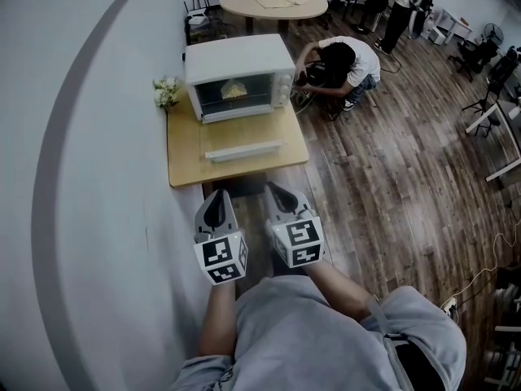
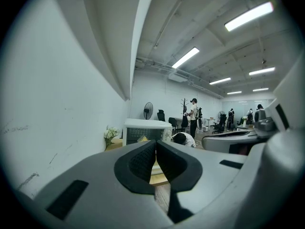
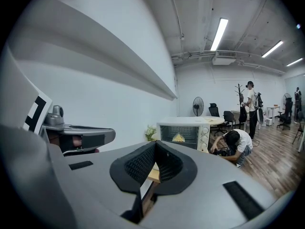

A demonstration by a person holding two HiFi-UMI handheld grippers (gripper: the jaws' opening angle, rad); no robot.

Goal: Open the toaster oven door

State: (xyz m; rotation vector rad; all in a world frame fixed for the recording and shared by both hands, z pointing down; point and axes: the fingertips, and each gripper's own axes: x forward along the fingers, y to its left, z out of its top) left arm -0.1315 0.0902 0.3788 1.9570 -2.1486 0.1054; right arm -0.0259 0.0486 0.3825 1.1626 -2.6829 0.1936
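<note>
A white toaster oven [image 1: 240, 76] stands at the back of a small wooden table [image 1: 187, 149], against the wall. Through its dark front window a yellow piece of food [image 1: 234, 90] shows. A white bar [image 1: 244, 149] lies across the table in front of the oven; I cannot tell whether it belongs to the door. My left gripper [image 1: 216, 195] and right gripper [image 1: 277, 187] hang side by side just short of the table's near edge, both shut and empty. In the left gripper view the oven [image 2: 145, 130] sits beyond the left gripper [image 2: 156, 142]. The right gripper view shows the oven [image 3: 186, 130] beyond the right gripper [image 3: 155, 144].
A small bunch of white flowers [image 1: 167, 92] sits on the table left of the oven. A person crouches [image 1: 342, 68] on the wooden floor right of the oven. A round table [image 1: 273, 0] and office chairs stand behind. The white wall [image 1: 81, 177] runs along the left.
</note>
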